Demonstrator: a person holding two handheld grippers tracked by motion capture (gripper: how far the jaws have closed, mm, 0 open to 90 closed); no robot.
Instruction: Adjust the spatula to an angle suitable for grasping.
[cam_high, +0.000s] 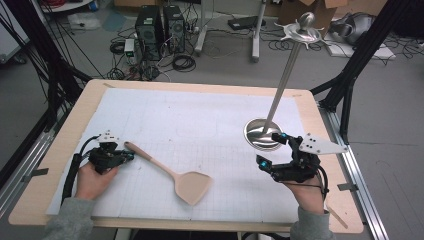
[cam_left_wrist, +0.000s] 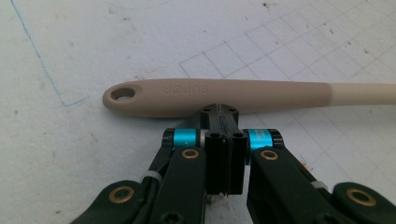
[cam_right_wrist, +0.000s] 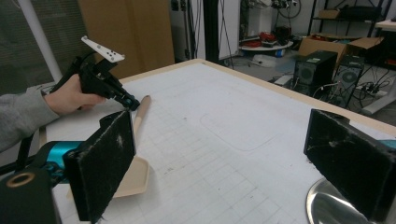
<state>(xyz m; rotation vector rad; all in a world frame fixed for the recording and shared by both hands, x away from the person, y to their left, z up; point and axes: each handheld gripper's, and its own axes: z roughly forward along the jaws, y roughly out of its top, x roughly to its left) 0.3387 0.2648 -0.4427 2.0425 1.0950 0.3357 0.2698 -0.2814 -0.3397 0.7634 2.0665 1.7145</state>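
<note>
Spatula (cam_left_wrist: 224, 95) partly cut off beside closed left gripper (cam_left_wrist: 219, 114); right gripper (cam_right_wrist: 233, 149) gapes wide.

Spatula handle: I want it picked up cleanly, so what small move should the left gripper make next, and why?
Probably open the jaws first. The left gripper is shut, its tips right at the near edge of the spatula handle, which lies flat on the white mat with nothing between the jaws. Once open, it could ease forward to straddle the handle. The right gripper is open, beside the steel stand.
</note>
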